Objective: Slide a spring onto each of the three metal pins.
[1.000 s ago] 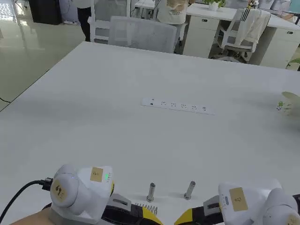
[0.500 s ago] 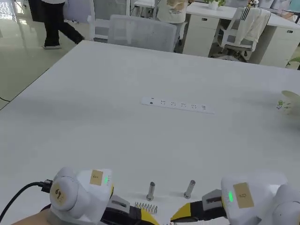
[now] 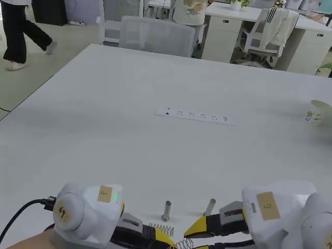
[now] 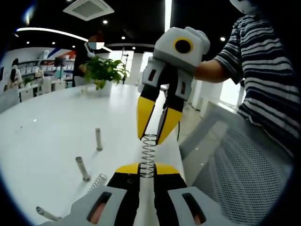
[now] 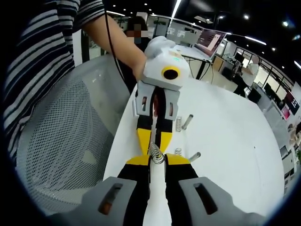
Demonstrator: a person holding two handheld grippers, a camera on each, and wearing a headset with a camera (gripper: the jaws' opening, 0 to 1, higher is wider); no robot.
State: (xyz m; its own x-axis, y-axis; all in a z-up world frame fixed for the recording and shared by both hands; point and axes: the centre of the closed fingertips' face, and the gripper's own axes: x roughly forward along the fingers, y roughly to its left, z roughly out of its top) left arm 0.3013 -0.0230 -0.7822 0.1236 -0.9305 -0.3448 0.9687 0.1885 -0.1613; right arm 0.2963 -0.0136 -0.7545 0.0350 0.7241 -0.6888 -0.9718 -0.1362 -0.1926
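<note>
Seemingly mid-step on the first spring (image 4: 148, 155): held clear of the table (image 4: 42, 141), nipped at its near end by the almost-closed left tongs (image 4: 146, 172), and at its far end, toward twelve o'clock, by the right tongs (image 4: 154, 137), likewise squeezed onto it. Next, probably: release one end, tip the coil upright, line its bore over a bare pin (image 4: 83, 168) standing at nine o'clock of it. Thin bright wire, open turns, slightly bowed; likely bouncy and quick to flick away.

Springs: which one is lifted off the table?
The spring held between the left gripper and right gripper; the loose spring nearby lies flat on the table.
</note>
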